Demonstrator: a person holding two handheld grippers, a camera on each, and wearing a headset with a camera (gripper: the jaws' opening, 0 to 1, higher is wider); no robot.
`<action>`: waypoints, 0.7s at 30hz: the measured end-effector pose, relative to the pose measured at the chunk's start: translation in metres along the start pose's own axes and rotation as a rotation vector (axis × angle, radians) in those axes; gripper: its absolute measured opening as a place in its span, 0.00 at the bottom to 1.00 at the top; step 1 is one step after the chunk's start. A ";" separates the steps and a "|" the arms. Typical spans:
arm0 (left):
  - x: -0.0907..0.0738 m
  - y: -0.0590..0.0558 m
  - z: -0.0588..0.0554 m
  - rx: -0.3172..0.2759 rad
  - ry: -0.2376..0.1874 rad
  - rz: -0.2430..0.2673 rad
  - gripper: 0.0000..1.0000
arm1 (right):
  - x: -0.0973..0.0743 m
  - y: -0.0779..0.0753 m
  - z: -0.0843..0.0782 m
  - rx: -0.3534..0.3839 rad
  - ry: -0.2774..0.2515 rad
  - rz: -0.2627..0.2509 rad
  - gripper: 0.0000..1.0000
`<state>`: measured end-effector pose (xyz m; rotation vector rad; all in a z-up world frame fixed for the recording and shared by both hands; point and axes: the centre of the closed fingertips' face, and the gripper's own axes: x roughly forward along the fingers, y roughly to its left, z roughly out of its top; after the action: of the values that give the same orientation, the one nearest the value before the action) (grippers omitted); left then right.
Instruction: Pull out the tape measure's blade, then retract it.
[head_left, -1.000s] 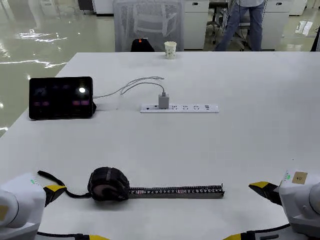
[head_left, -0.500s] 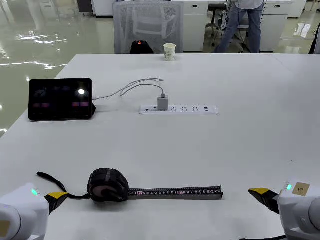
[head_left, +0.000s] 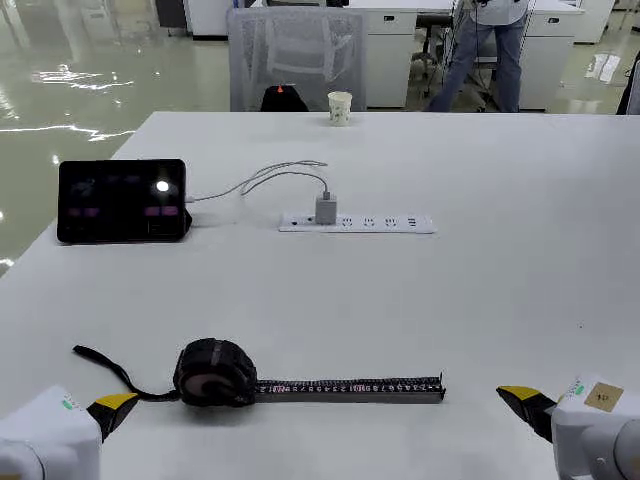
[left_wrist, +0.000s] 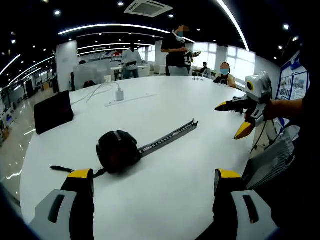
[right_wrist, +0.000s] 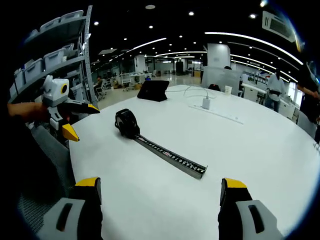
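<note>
A black tape measure (head_left: 215, 372) lies on the white table (head_left: 400, 290) near the front edge, its blade (head_left: 350, 386) pulled out to the right and lying flat. A black wrist strap (head_left: 105, 365) trails left from the case. In the left gripper view the tape measure (left_wrist: 118, 149) sits just beyond my left gripper (left_wrist: 152, 182), which is open and holds nothing. My right gripper (right_wrist: 159, 190) is open too, short of the blade's (right_wrist: 170, 156) tip. In the head view the left gripper (head_left: 100, 415) is at the bottom left and the right gripper (head_left: 525, 403) at the bottom right.
A dark tablet (head_left: 122, 199) stands at the left. A white power strip (head_left: 357, 223) with a plugged charger and cable lies mid-table. A paper cup (head_left: 340, 108) stands at the far edge before a chair (head_left: 295, 55). A person (head_left: 490, 45) stands behind.
Both grippers have drawn back toward me and sit lower in the head view. The tape measure and its extended blade have not moved.
</note>
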<state>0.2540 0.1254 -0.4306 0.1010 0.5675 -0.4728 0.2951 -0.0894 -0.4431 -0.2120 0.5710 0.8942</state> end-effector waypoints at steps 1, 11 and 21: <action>0.000 -0.001 0.000 -0.002 -0.002 0.002 0.98 | 0.000 0.001 0.001 0.004 -0.002 -0.002 0.99; 0.001 -0.011 0.008 -0.035 -0.037 0.036 0.99 | -0.004 0.007 0.005 0.038 -0.015 -0.033 0.99; -0.003 -0.011 0.006 -0.057 -0.035 0.091 0.99 | -0.005 0.013 0.010 0.056 -0.031 -0.059 0.99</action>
<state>0.2494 0.1153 -0.4229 0.0642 0.5390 -0.3691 0.2859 -0.0807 -0.4310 -0.1635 0.5574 0.8223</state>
